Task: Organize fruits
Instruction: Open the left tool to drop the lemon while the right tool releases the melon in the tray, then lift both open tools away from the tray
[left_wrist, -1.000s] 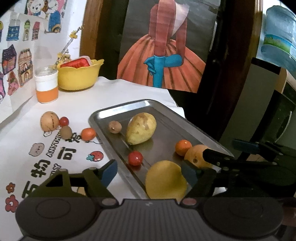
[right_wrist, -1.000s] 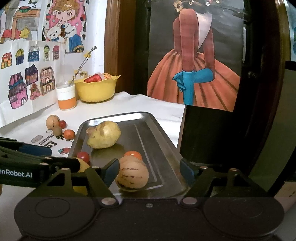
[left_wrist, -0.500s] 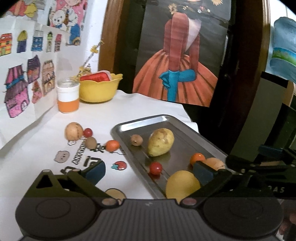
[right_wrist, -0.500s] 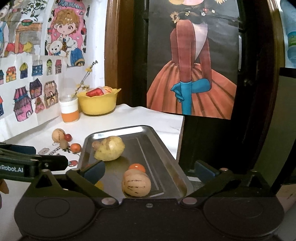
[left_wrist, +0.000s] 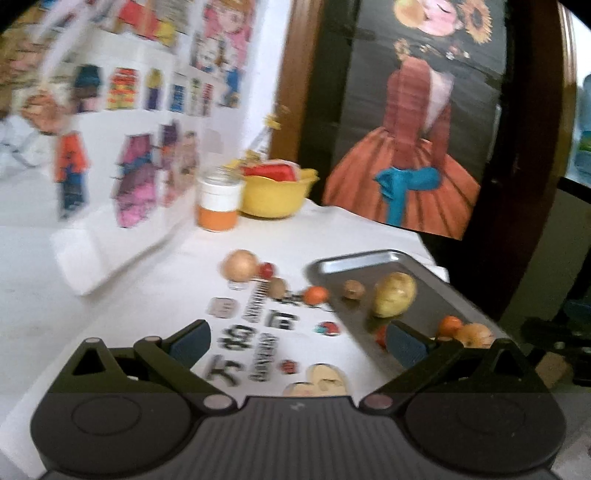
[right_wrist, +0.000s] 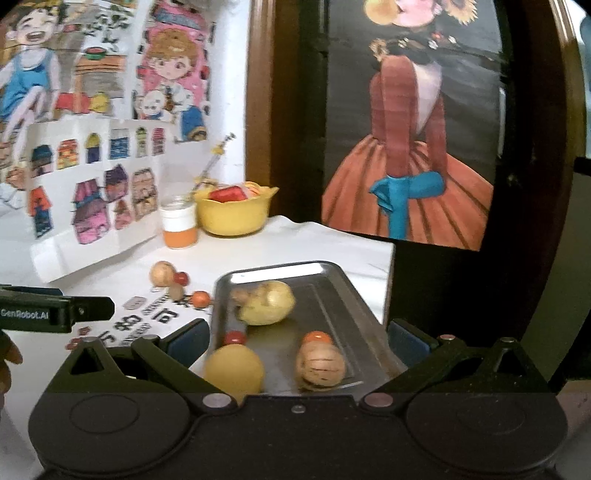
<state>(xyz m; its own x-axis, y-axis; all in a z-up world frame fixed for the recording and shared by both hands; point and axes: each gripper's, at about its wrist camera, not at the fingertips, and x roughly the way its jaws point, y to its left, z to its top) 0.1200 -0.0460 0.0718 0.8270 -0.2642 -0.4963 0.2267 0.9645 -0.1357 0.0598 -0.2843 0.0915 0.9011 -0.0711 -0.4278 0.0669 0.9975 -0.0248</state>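
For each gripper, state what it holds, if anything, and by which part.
Nothing is held. The left gripper and the right gripper are both open and empty, with the fruit lying loose in the metal tray.

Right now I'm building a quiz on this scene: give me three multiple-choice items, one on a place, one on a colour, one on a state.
1. Where does the striped tan fruit lie? A. on the floor B. in the metal tray C. on the white cloth
2. What colour is the bowl beside the jar? A. blue B. green C. yellow
3. How is the right gripper? A. open, empty B. shut on a pear C. shut on the tray rim
Answers: B, it rests on the tray floor; C, its wall is yellow; A, its fingers stand wide apart, gripping nothing.
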